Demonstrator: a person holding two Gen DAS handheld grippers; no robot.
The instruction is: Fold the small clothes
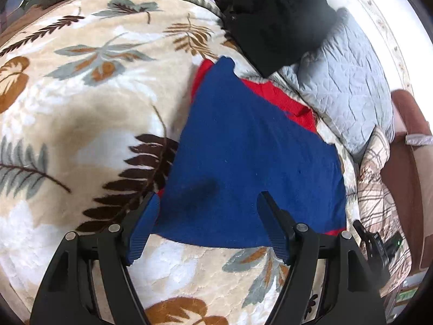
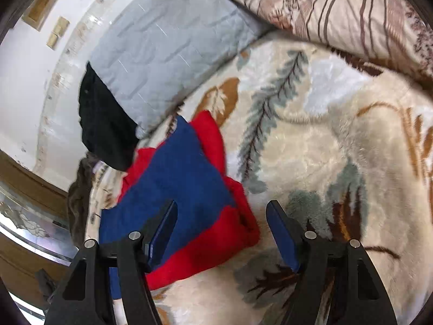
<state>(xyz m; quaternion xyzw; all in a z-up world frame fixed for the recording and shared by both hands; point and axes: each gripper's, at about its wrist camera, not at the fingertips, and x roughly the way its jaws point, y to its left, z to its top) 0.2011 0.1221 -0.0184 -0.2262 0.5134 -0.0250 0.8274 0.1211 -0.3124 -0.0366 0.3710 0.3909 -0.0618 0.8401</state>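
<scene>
A small blue and red knit garment (image 1: 243, 157) lies flat on a cream leaf-print blanket (image 1: 94, 103), blue side up with red showing at its far edge. My left gripper (image 1: 208, 197) is open and empty, hovering just above the garment's near edge. In the right wrist view the same garment (image 2: 176, 181) lies folded, red cloth (image 2: 216, 243) under the blue. My right gripper (image 2: 220, 207) is open and empty over the garment's red near corner, not gripping it. The right gripper's tip also shows in the left wrist view (image 1: 376, 243).
A black garment (image 1: 270, 19) lies at the far end of the blanket beside a grey quilted pillow (image 1: 343, 81). A striped patterned pillow (image 2: 338, 13) lies beside it. A dark olive cloth (image 2: 79, 195) hangs off the bed's edge by the white wall (image 2: 27, 86).
</scene>
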